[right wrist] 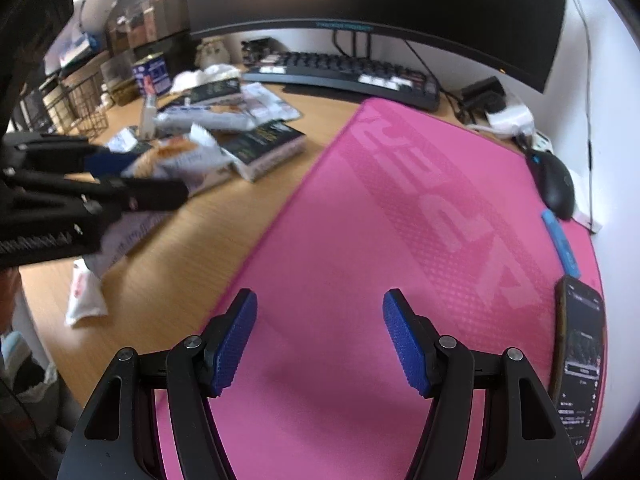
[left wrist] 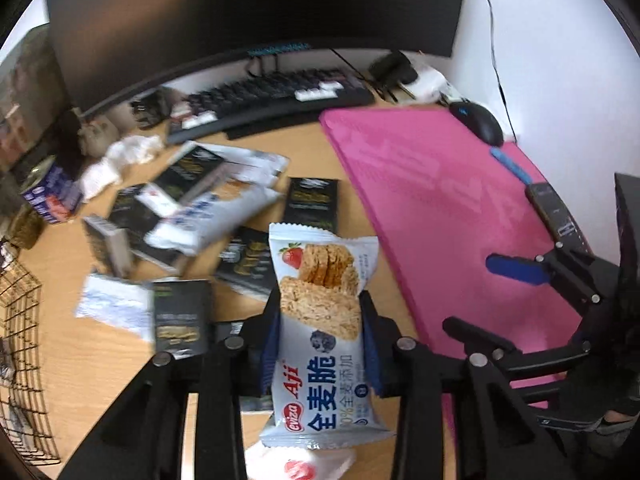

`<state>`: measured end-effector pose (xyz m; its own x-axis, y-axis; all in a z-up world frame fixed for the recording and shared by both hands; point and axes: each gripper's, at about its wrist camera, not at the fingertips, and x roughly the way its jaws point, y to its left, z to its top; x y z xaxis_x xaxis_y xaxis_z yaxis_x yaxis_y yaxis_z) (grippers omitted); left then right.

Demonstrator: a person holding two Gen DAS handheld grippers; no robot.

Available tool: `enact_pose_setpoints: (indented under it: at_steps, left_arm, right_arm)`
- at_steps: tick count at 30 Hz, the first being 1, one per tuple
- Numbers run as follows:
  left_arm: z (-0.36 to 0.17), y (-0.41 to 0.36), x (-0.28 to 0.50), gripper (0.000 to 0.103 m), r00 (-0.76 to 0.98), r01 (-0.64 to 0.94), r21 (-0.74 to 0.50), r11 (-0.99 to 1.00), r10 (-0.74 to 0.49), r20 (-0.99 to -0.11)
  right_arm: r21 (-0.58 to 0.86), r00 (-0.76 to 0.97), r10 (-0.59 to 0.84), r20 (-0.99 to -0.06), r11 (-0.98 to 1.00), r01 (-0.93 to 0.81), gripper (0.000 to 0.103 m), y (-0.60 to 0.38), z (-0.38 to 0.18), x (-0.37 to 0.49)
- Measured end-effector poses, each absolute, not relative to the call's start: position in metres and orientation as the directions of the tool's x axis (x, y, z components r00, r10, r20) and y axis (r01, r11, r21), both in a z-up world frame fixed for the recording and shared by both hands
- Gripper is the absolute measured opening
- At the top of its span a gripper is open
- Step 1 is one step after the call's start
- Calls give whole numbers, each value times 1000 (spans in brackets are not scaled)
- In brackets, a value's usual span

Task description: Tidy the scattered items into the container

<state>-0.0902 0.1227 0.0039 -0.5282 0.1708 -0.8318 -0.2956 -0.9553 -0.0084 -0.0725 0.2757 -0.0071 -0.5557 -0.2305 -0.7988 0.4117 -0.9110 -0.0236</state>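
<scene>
My left gripper (left wrist: 320, 344) is clamped across the middle of a white snack packet (left wrist: 322, 332), lifted clear of the wooden desk (left wrist: 120, 360). It looks light, crinkly and crushable (crisp wafers inside, I judge), so a gentle hold at the waist suits it. My right gripper (right wrist: 320, 340) hangs with its jaws apart and empty over the pink mat (right wrist: 400, 220). Beyond lie scattered packets (left wrist: 212, 216); the wire basket (left wrist: 20, 340) waits at left.
</scene>
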Motion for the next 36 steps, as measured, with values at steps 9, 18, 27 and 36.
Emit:
enact_pose_setpoints:
  at_steps: [9,18,27,36]
  left_arm:
    - [0,36,-67,39,-534,-155,-3,-988,86,-841]
    - [-27,-27,-48,39,-501,-50,-32,-998,53,-864]
    - [-35,-36,-48,39,-490,-41,-44,-998,58,-870]
    - [-42,-24,-53,39,-478,-57,-39,-998,62,-876]
  right_arm:
    - [-37,-533,-309,-788,-840,541,65,196,1,-67]
    - [22,-491,-363,-792,-821,571,65,134,-4,-70]
    - [7,-478,-328,-815,-829,558,70,104,-26,-80]
    - [-19,-497,-303,-813,-840,543,46,124,-25,-88]
